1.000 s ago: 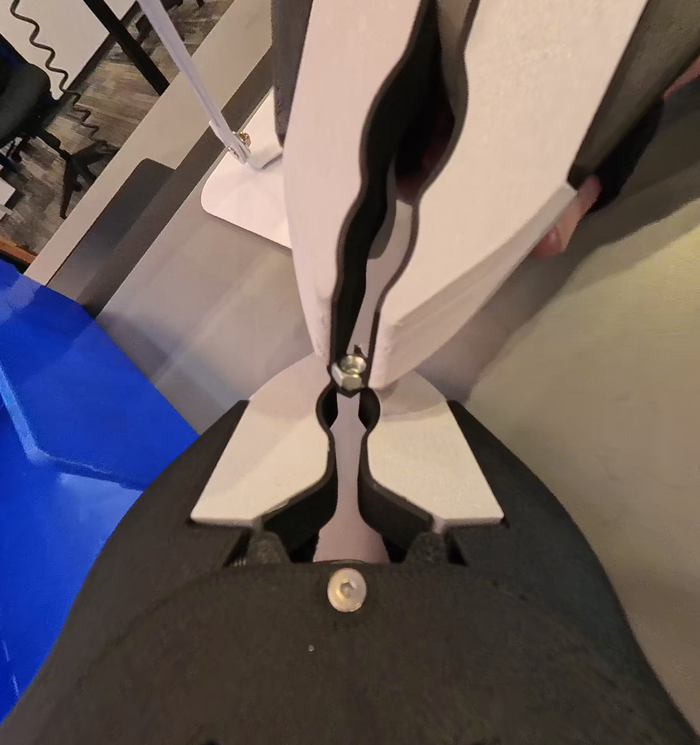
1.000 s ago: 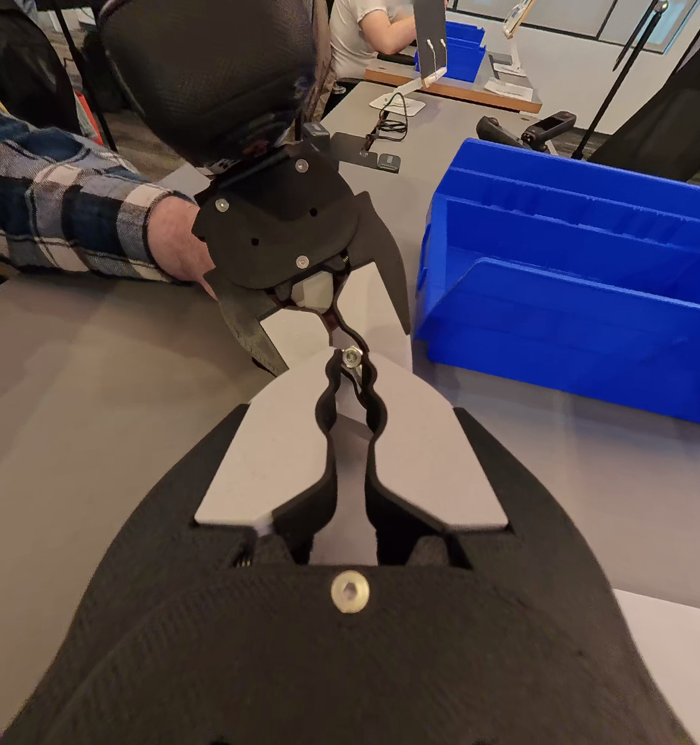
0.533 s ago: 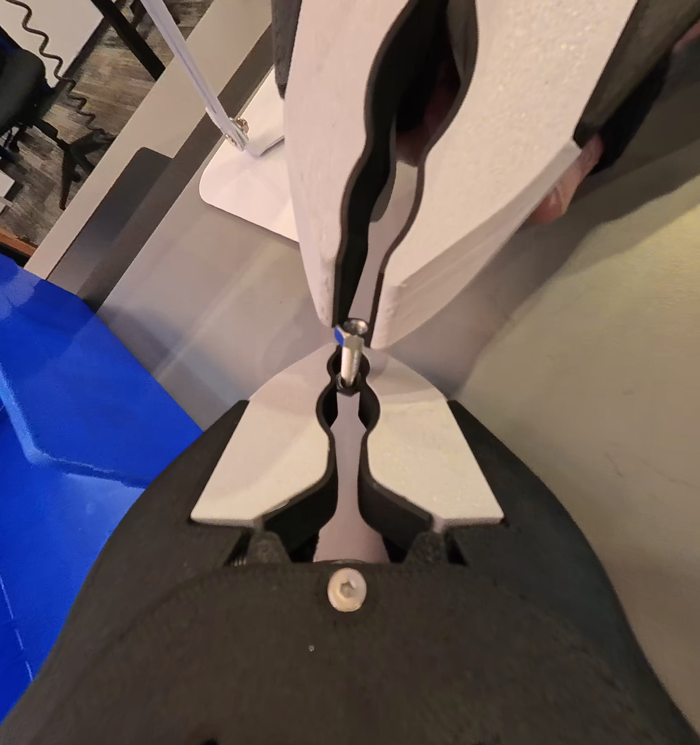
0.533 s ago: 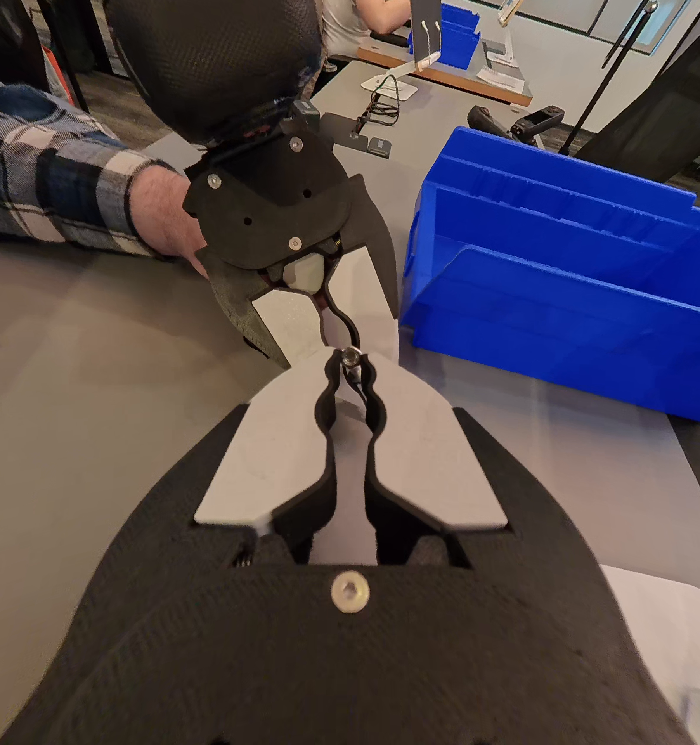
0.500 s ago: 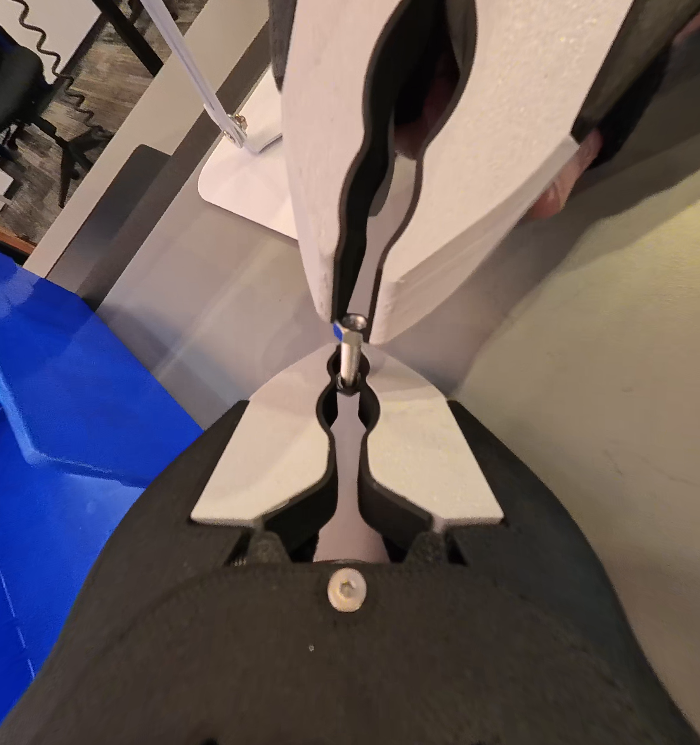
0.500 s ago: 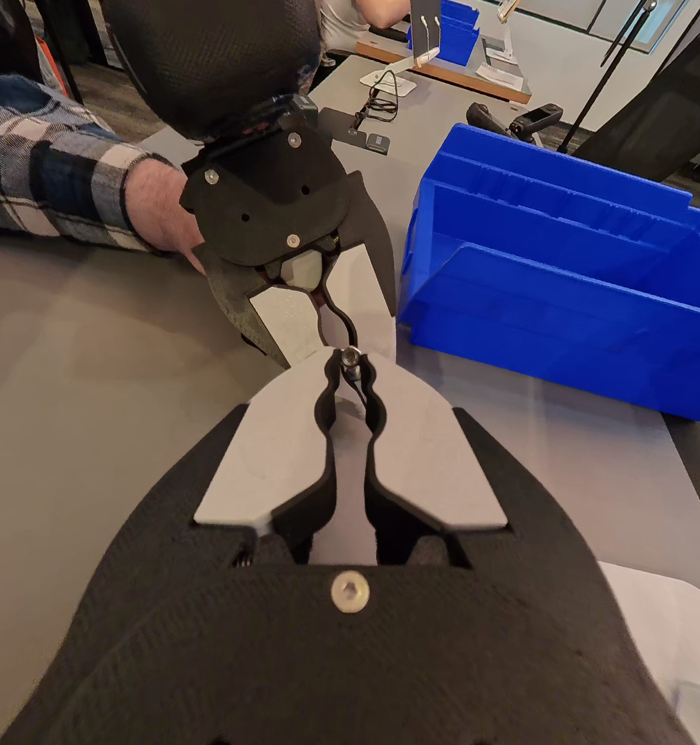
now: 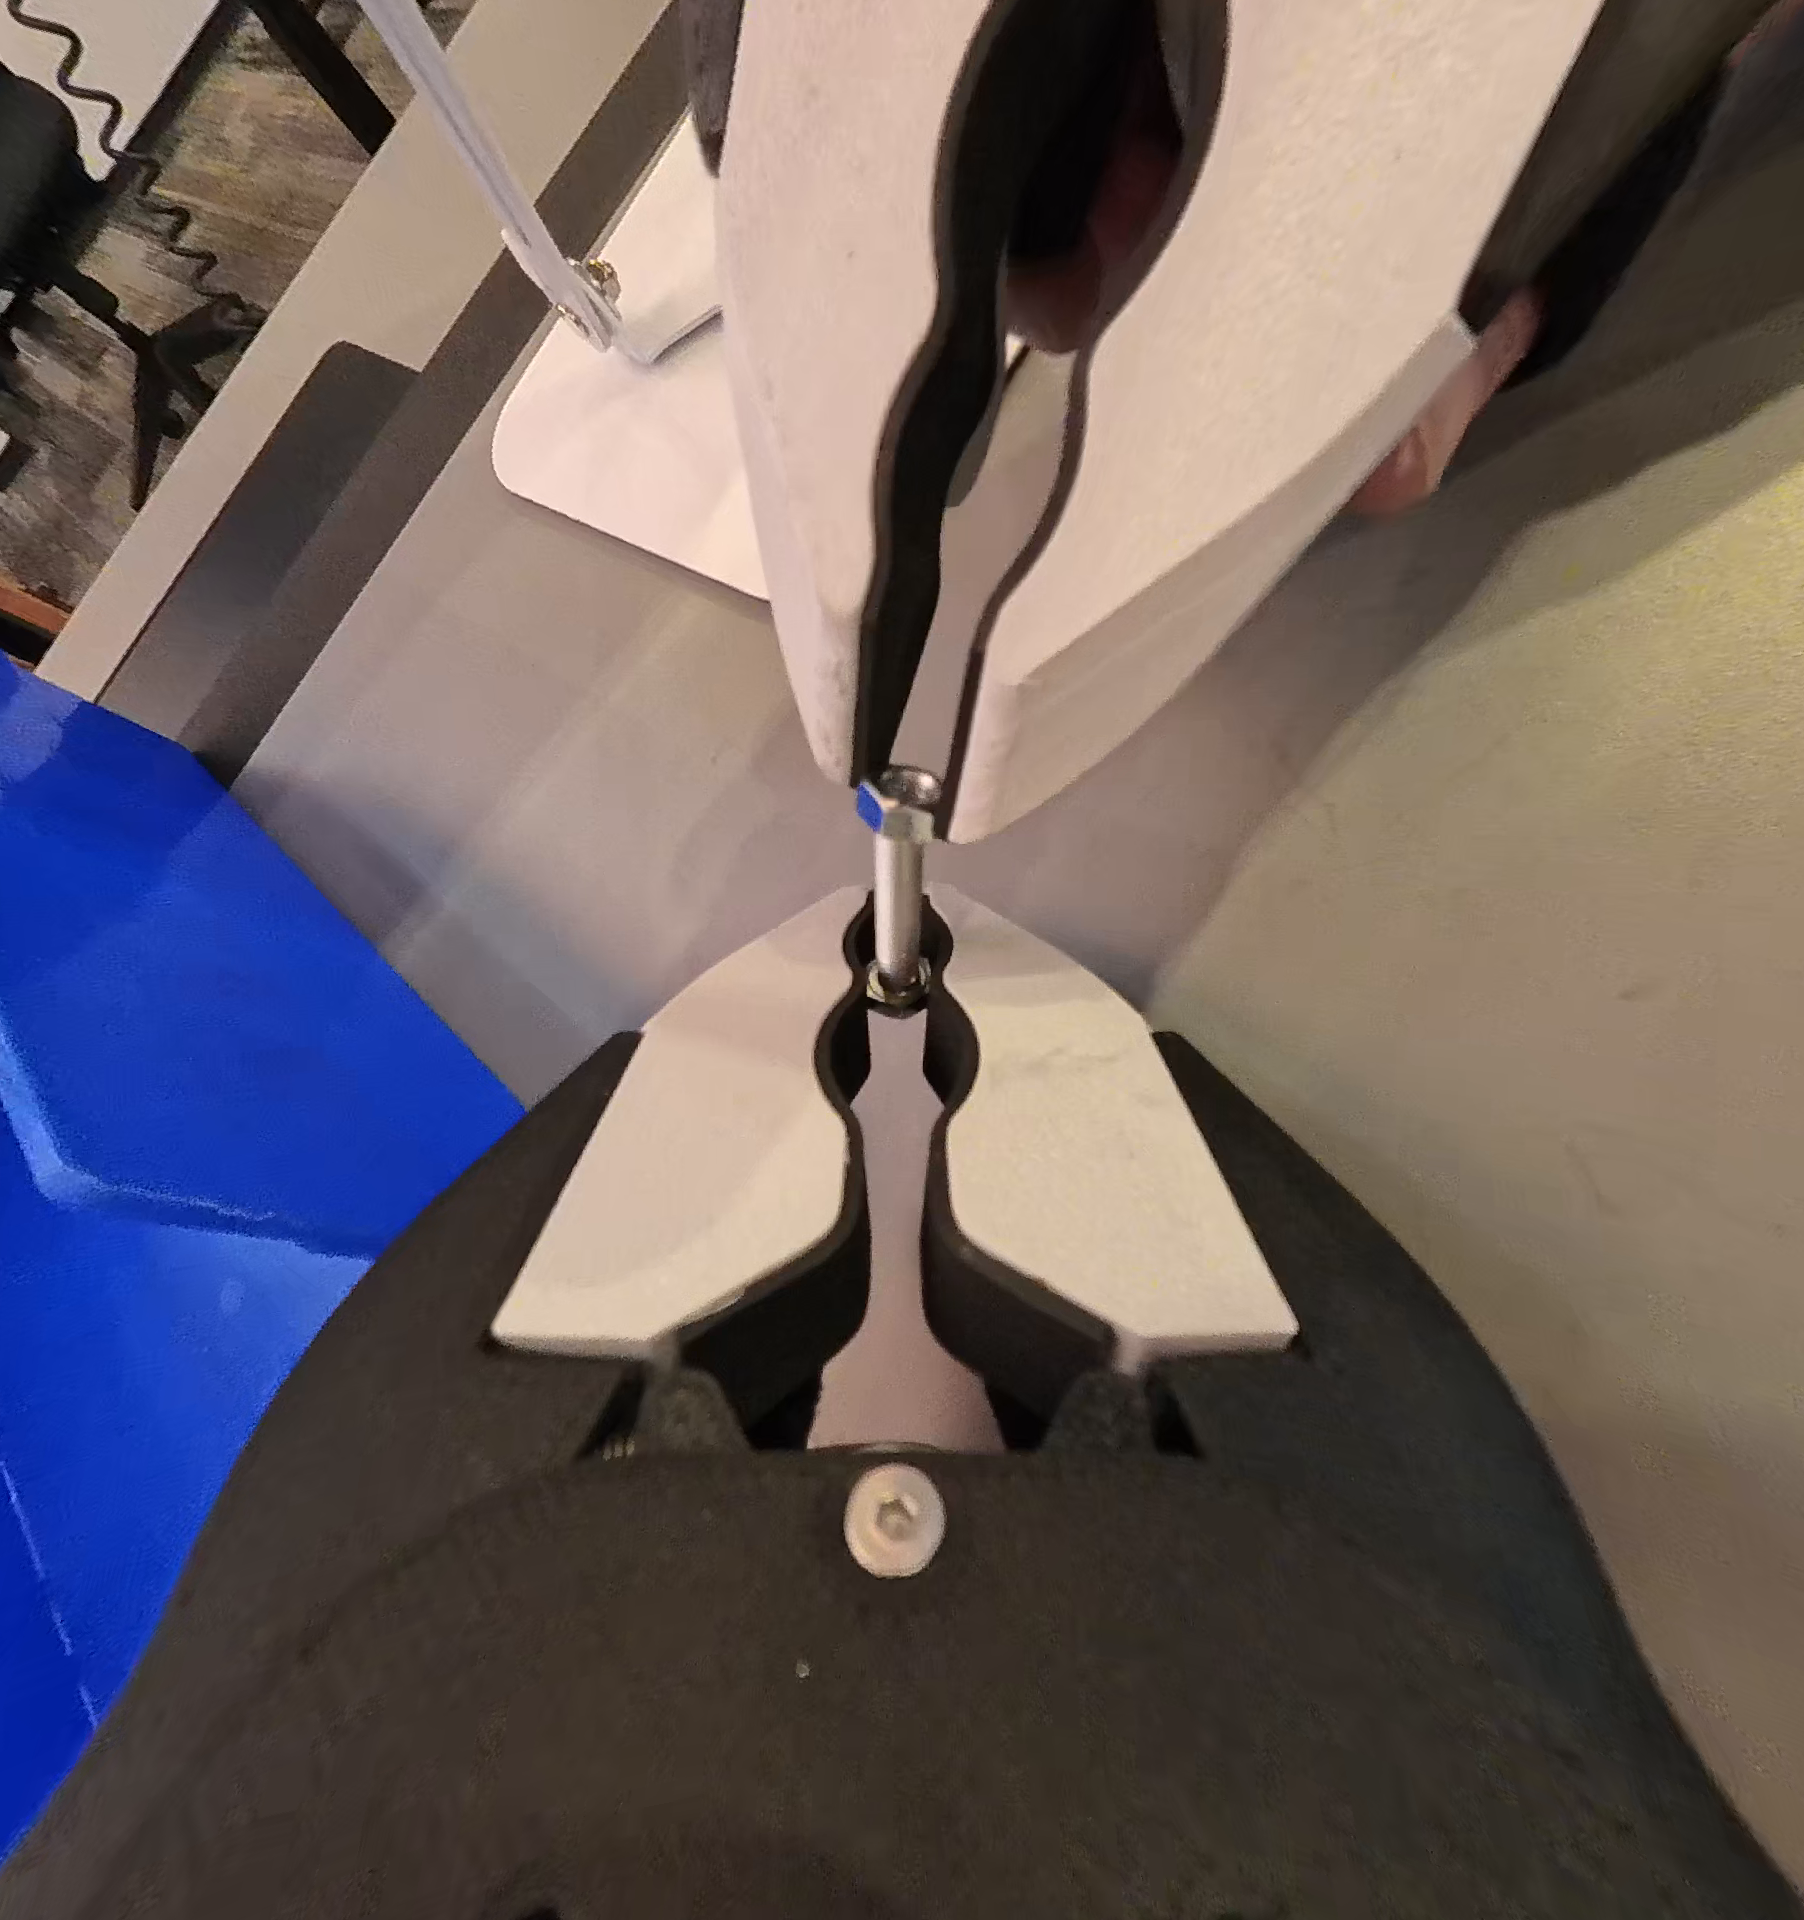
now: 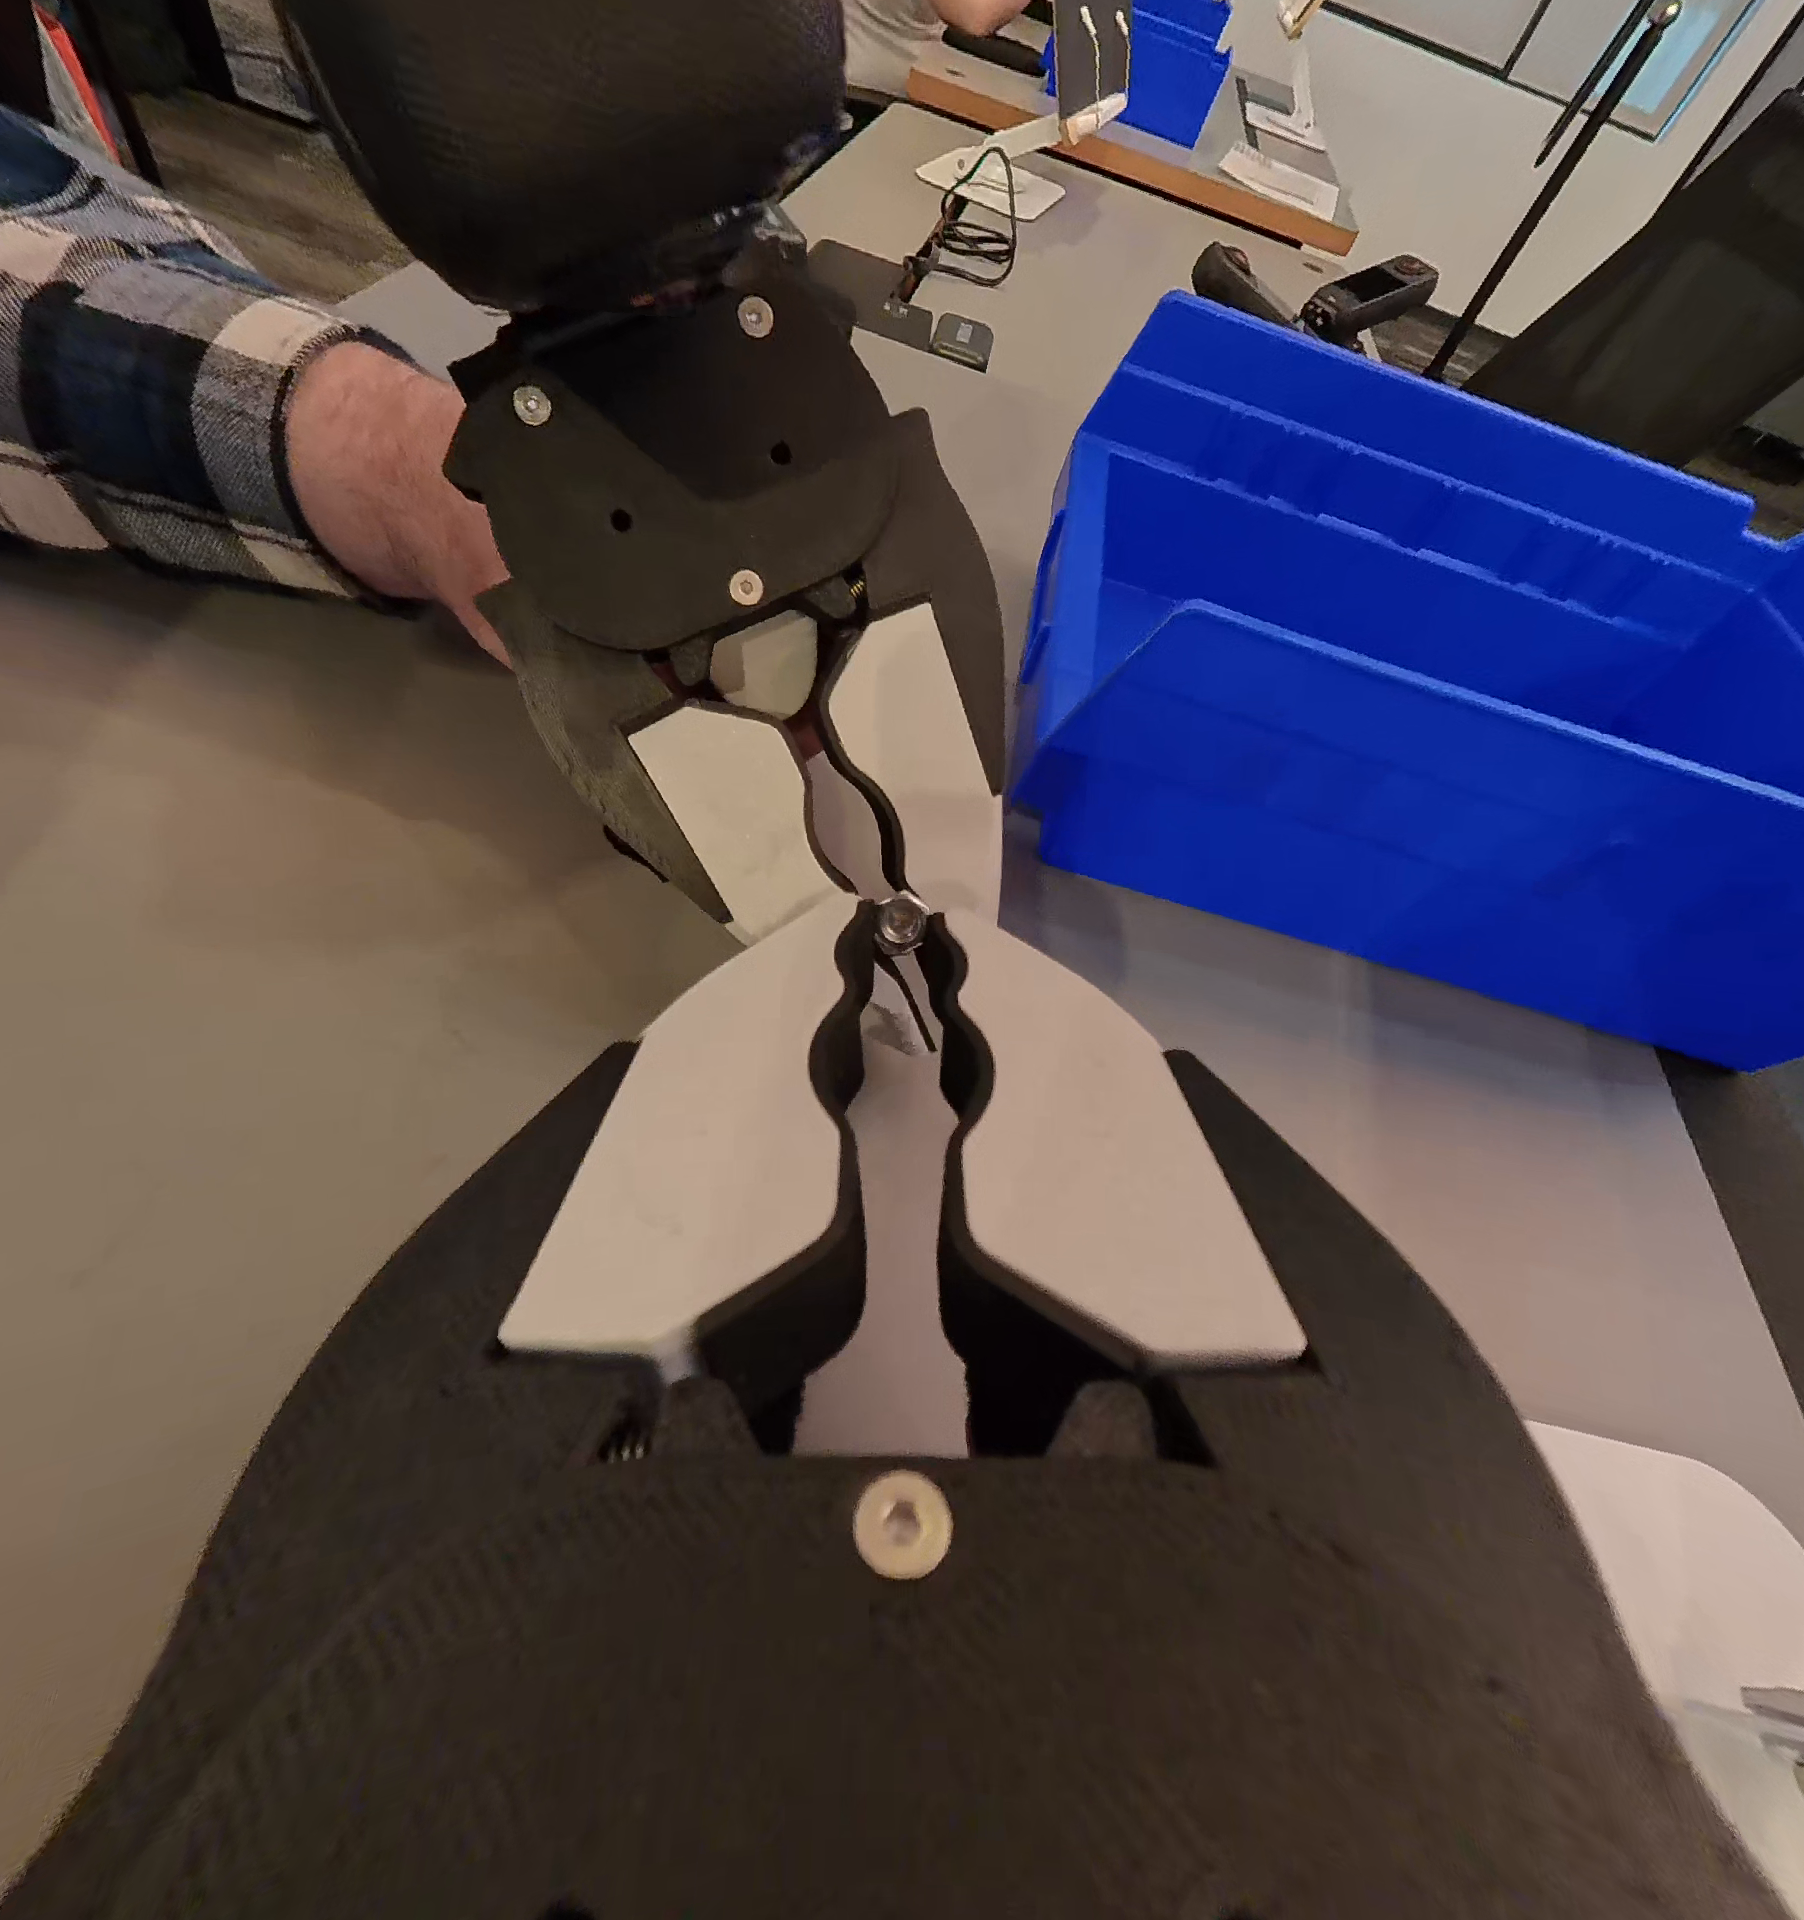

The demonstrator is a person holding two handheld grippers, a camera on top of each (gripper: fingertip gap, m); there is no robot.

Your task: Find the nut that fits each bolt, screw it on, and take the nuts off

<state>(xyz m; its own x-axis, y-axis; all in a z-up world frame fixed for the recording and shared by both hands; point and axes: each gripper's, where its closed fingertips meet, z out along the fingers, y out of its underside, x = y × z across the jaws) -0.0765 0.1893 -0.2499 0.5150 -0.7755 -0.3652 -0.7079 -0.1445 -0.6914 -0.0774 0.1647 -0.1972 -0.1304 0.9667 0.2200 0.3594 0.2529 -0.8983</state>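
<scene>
Your left claw (image 7: 896, 961) grips the smooth silver bolt (image 7: 892, 902) by its lower end at the tips, while your right claw (image 8: 900, 928) clamps the hexagonal steel nut (image 8: 899, 922) at its top.

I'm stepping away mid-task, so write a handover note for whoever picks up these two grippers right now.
Left gripper: shut on the nut at the bolt's threaded end.
Right gripper: shut on the hex head of the bolt.
Both are held above the table, beside the blue bin.
Done: nut on the thread; how far, I cannot tell.
Left: finish turning, then remove it. No other bolts or nuts are in view.
</scene>
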